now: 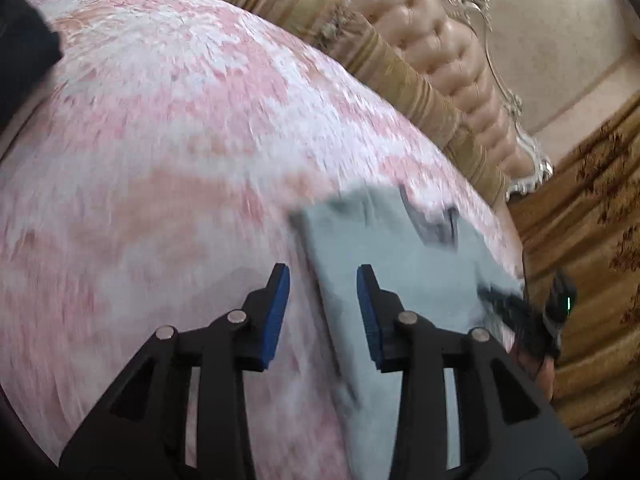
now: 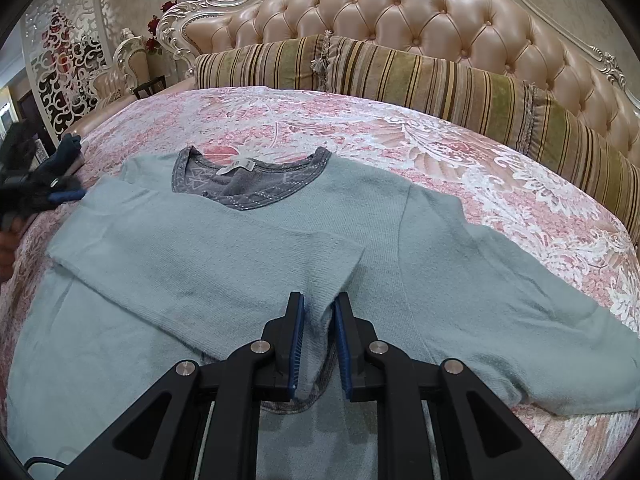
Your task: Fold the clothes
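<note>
A light blue knit sweater (image 2: 240,264) with a grey patterned collar (image 2: 256,188) lies flat on the bed, front up. Its left sleeve (image 2: 208,256) is folded across the body. The other sleeve (image 2: 500,292) stretches out to the right. My right gripper (image 2: 319,302) sits at the folded sleeve's cuff, jaws narrowed with the cuff cloth pinched between them. My left gripper (image 1: 323,276) is open and holds nothing; it hovers over the sweater's (image 1: 400,264) left edge. It also shows as a dark shape at the left gripper (image 2: 60,194) beside the sweater's shoulder.
The bed has a pink and white patterned cover (image 2: 360,132). Striped bolster cushions (image 2: 420,80) and a tufted headboard (image 2: 400,12) run along the far side. A dark cloth (image 2: 66,152) lies at the far left edge. Patterned carpet (image 1: 592,240) lies beyond the bed.
</note>
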Demonstrator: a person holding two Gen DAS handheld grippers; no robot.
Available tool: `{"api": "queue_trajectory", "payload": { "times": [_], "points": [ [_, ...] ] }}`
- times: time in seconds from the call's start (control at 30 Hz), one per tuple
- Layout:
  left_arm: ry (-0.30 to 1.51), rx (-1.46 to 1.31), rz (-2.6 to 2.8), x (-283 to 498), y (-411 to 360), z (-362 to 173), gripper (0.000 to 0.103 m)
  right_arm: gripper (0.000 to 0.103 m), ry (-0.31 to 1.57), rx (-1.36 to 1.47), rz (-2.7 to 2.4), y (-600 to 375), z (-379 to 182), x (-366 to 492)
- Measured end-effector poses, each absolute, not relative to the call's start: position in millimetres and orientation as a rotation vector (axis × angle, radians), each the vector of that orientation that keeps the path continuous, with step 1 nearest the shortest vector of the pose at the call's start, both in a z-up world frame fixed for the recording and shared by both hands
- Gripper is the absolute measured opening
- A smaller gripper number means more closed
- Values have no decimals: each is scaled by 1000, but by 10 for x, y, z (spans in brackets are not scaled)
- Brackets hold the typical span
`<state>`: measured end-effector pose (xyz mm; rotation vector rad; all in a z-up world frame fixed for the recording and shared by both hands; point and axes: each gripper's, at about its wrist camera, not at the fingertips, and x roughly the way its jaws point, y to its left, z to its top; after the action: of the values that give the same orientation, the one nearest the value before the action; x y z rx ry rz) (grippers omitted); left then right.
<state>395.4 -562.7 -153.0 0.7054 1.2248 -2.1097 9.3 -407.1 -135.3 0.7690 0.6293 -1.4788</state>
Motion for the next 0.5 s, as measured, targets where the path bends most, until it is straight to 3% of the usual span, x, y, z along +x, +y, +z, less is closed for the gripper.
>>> {"api": "queue_trajectory", "payload": {
  "times": [0.13, 0.2, 0.23, 0.27, 0.5],
  "points": [
    [1158, 799, -2114, 3887, -5256, -1562, 38, 16, 624, 770, -1478, -4064, -1354, 90],
    [1137, 827, -2112, 3878, -5127, -1577, 31, 16, 622, 769, -1477, -4060, -1356, 88],
    [1134, 830, -2110, 3887, -5092, -1584, 20, 16, 621, 768, -1476, -4060, -1356, 87],
    [1130, 834, -2107, 3895, -5056, -1590, 17, 16, 620, 768, -1476, -4061, -1356, 85],
    [1107, 757, -2116, 4038, -4947, -1432, 16, 16, 618, 770, -1478, -4064, -1354, 93]
  ]
}}
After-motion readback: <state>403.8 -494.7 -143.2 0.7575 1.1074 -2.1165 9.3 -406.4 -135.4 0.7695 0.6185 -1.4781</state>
